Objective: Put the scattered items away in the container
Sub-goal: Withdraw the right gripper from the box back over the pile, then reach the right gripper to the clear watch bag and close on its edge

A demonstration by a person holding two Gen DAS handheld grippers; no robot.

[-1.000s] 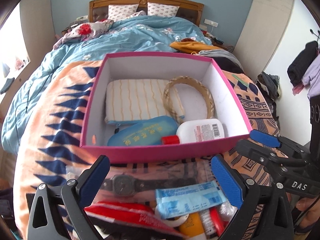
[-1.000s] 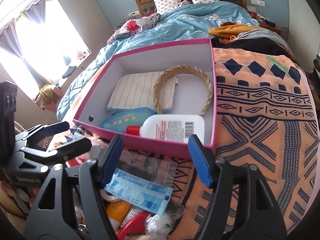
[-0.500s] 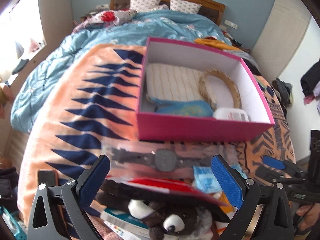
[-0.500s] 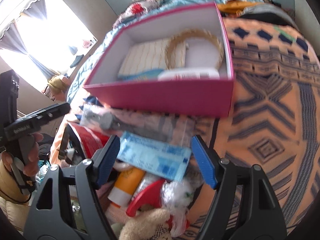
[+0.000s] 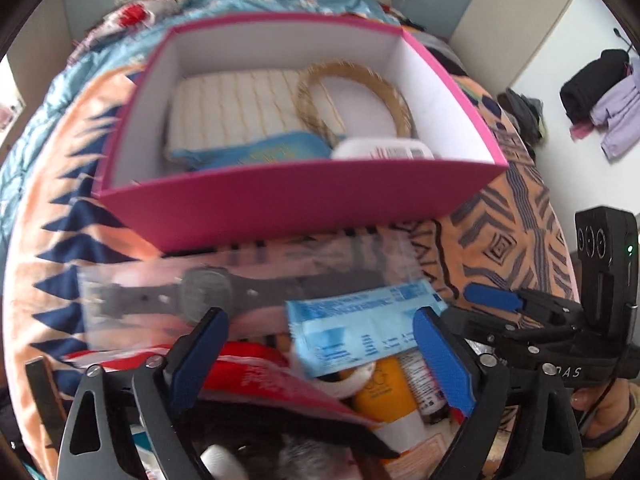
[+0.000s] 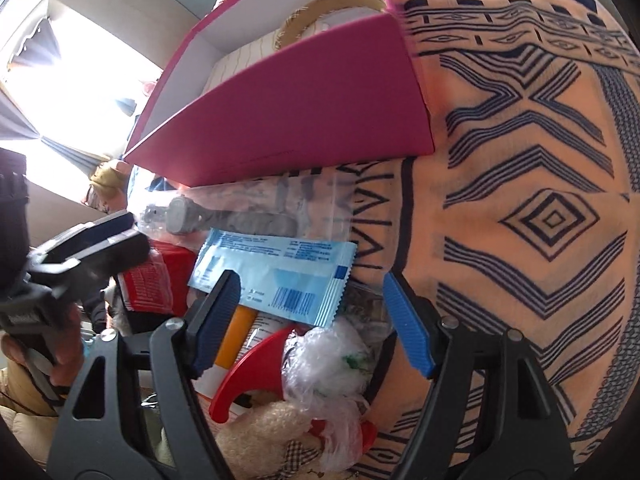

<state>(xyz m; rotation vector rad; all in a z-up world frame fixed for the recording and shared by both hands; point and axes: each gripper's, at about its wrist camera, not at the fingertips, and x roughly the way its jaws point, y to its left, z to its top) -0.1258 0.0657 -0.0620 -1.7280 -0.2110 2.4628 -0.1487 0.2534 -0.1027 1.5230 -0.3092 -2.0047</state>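
The left gripper has its blue fingers wide apart, and nothing is held between them. The right gripper is the same: its fingers are apart and hold nothing. Both hang low over the heap of scattered things on the bed.

Right in front of both grippers lies the flat light-blue packet with a barcode. It sits on top of the heap, so it looks like the best thing to take next. It is thin and floppy, so I think it is best to pinch it by one edge, not push down on its middle. Only one gripper should take it, or the two may bump.

Under the packet are an orange tube, a red curved plastic piece and some crinkly clear plastic. Just past it is a grey watch in a clear bag, and to the side a red pack. Be careful not to drag these along.

Beyond the heap stands the pink box with white inside walls, touching the watch bag. It already holds a striped cloth, a woven ring, a blue pouch and a white bottle. Lift the packet above the pink wall first, then let it go inside.

All of it rests on the orange blanket with dark blue patterns.
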